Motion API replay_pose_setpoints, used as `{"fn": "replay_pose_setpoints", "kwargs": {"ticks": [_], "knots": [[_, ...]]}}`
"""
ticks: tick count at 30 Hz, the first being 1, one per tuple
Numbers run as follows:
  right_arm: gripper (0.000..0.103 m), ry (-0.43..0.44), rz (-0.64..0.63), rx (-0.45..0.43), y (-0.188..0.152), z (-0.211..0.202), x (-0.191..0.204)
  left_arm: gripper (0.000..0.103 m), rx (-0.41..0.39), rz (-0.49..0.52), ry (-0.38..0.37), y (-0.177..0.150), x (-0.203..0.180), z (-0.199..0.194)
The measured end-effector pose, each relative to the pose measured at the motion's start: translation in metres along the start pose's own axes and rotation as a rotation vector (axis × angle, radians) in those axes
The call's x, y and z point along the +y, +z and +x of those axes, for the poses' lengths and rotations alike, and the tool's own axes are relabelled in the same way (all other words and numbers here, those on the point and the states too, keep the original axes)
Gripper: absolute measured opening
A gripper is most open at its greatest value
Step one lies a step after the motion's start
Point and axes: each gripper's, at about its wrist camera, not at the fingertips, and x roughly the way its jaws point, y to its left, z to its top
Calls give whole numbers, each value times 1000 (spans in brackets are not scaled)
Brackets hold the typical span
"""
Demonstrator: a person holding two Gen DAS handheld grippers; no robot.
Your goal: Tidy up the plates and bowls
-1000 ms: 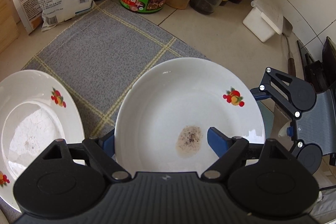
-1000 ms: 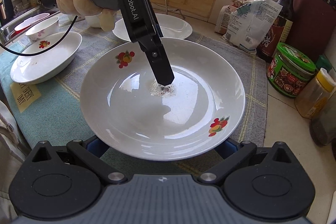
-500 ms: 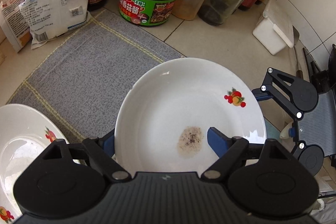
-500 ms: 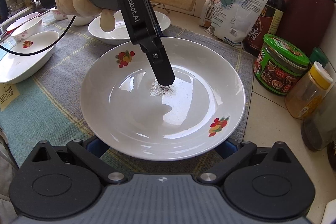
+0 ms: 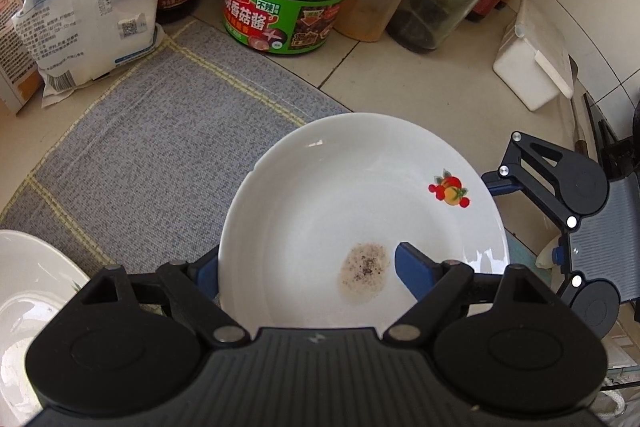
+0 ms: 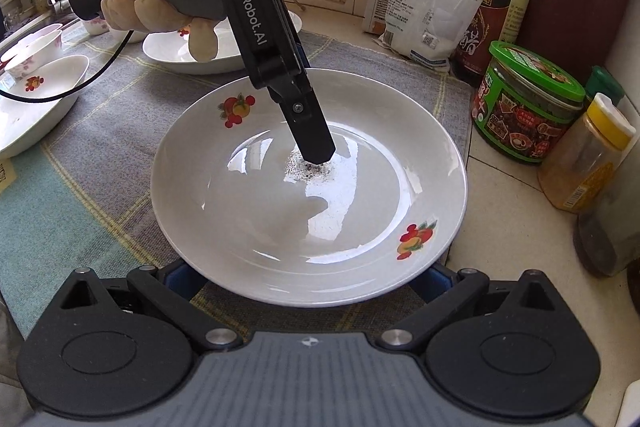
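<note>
I have the white plate (image 5: 360, 211) pinched by its rim in my left gripper (image 5: 308, 267): 1 blue finger (image 5: 416, 273) lies inside the dish next to the peppery smear (image 5: 364, 271), the other sits under the rim outside, so the jaws are clamped on the plate. From the right wrist view, the plate sits above the grey cloth (image 6: 100, 155), near its edge by the green-lidded jar (image 6: 528, 103). My right gripper (image 6: 308, 283) has its 2 fingers spread to either side of the plate's near rim (their tips are hidden below it, so I cannot tell whether they press it). 2 more plates (image 6: 40, 99) lie further back on the cloth.
</note>
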Motion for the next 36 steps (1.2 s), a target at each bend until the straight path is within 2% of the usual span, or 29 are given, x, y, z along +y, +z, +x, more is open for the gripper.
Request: {"fn": "replay_pose_setpoints", "kwargs": {"ticks": [11,19,27,31,32,36], "knots": [[103,-1,15,3,0,0,-1,86,-15,9,7,1,1,1],[103,-10,50,-1,-5,-11,-4,87,-78,25,58,-8,-2,-24],[103,-77,51,-4,-10,-25,17,88,-225,64,193,-37,-23,-67],[103,-114,90,-15,-13,-34,32,90,-310,84,225,-60,-42,-88],[103,-125,96,-17,-14,-36,36,93,-324,90,230,-66,-47,-91],[103,-145,130,-44,-18,-48,52,94,-366,115,259,-96,-72,-104]]}}
